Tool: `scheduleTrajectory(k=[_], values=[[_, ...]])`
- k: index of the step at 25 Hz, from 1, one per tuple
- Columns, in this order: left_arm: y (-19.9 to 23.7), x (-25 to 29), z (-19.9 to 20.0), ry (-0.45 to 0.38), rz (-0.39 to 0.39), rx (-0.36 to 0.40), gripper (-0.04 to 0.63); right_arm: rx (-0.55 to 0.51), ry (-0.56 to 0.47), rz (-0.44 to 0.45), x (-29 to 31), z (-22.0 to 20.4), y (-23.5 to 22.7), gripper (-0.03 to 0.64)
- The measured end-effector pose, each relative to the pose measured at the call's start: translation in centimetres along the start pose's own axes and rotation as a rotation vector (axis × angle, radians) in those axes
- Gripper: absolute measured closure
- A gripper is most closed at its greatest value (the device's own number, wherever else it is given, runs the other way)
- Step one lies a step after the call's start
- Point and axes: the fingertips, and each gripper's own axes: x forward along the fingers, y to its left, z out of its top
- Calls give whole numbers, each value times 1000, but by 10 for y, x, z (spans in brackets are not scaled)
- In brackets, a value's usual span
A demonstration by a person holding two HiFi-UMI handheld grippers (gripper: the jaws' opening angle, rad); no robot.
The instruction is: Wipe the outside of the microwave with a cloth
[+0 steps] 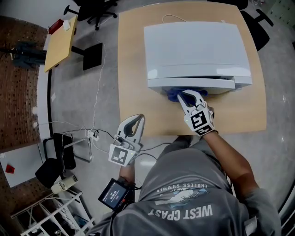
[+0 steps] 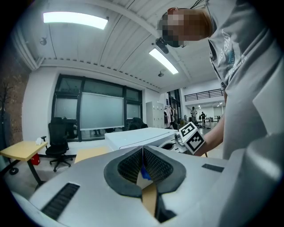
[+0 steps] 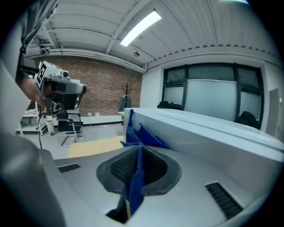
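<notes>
The white microwave (image 1: 193,50) stands on the wooden table (image 1: 133,69), its front face toward me. My right gripper (image 1: 183,96) is shut on a blue cloth (image 1: 174,94) and holds it against the lower left of the microwave's front. In the right gripper view the cloth (image 3: 135,155) hangs from between the jaws and bunches against the microwave's face (image 3: 208,133). My left gripper (image 1: 138,119) hangs off the table's near edge, jaws shut with nothing in them; from the left gripper view its pads (image 2: 151,166) meet, with the microwave (image 2: 142,138) and the right gripper's marker cube (image 2: 192,137) beyond.
A small yellow desk (image 1: 60,41) and a black office chair (image 1: 92,11) stand on the floor to the left. Cables (image 1: 94,115) trail over the floor toward a black chair frame (image 1: 64,152). White racks (image 1: 50,212) sit at lower left. The table's near edge (image 1: 207,131) runs just below my right hand.
</notes>
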Motion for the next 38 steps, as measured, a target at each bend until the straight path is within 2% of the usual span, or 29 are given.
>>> scheduleTrajectory(k=[4,8,11,15,19,22,27,30,32,34,38], values=[[2,-14,-8,26,28,11,572,-52,-14,110,68,6,56,577],[2,-20,-11,16,37,33,572,-96,51,122,84,-32,63,577],[2,-18,-13,39,40,8,572,-95,133,73,61,-79,35,577],[1,-8,-15,21,25,-1,572,-95,255,-39,6,-141,-22,577],[2,-3,-11,8,7,-4,572,-72,340,-156,-41,-170,-64,577],[3,-4,-9,9,5,-7,572,-95,321,-128,-29,-157,-53,577],[0,-1,-7,28,-3,17,572,-200,117,66,42,-80,19,577],[-1,0,-5,40,-12,36,572,-245,36,122,63,-43,46,577],[-2,2,-6,35,-24,53,572,-243,25,114,58,-40,42,577],[-5,8,-6,26,-41,58,572,-228,29,65,36,-47,21,577],[-11,24,-2,26,-72,40,572,-183,59,-118,-41,-63,-46,577]])
